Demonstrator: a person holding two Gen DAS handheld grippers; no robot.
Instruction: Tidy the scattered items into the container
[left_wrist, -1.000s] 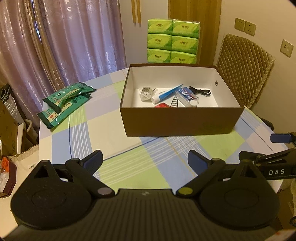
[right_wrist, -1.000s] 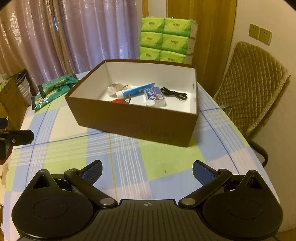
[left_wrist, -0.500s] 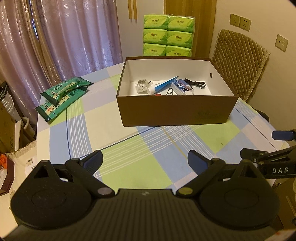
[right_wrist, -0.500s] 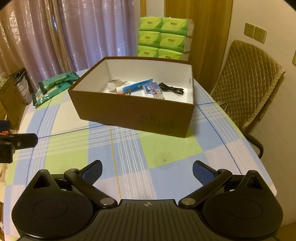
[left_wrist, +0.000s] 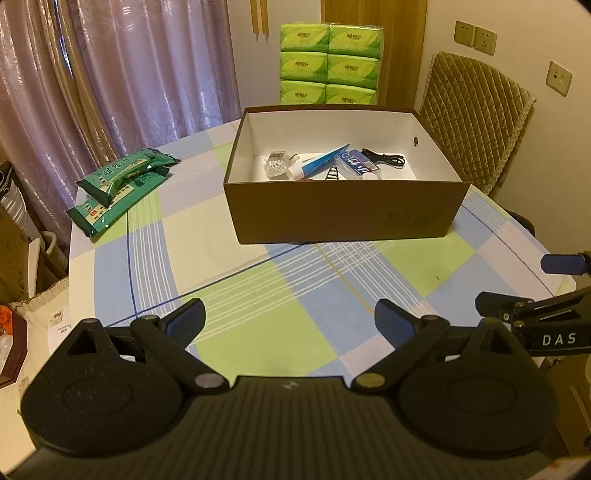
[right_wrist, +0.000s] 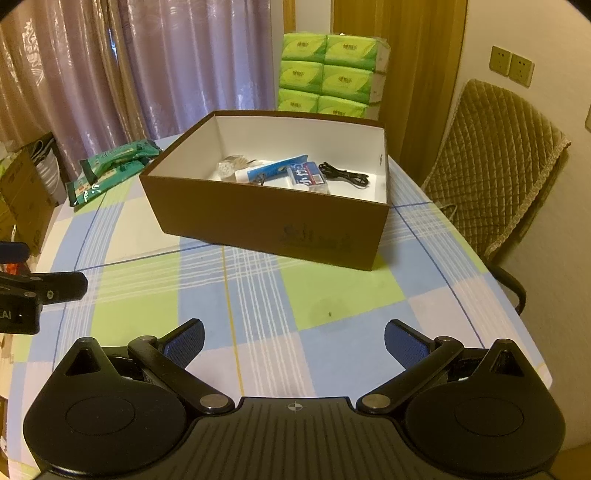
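A brown cardboard box (left_wrist: 343, 212) (right_wrist: 266, 221) with a white inside stands on the checked tablecloth. In it lie a blue and white tube (left_wrist: 319, 164) (right_wrist: 275, 170), a small blue packet (left_wrist: 356, 164) (right_wrist: 306, 177), a black cable (left_wrist: 384, 158) (right_wrist: 343, 174), a clear beaded item (left_wrist: 276, 168) (right_wrist: 227, 166) and other small things. My left gripper (left_wrist: 290, 321) is open and holds nothing, well short of the box. My right gripper (right_wrist: 293, 338) is open too, with nothing between its fingers, near the table's front edge.
Two green wipe packs (left_wrist: 122, 181) (right_wrist: 110, 168) lie at the table's left rim. A stack of green tissue packs (left_wrist: 328, 62) (right_wrist: 332, 74) stands behind the box. A quilted chair (left_wrist: 472, 125) (right_wrist: 498, 162) is on the right, curtains at the back left.
Both grippers have drawn back from the box and risen slightly, so the box looks smaller and farther. Both stay open. Nothing on the table moved.
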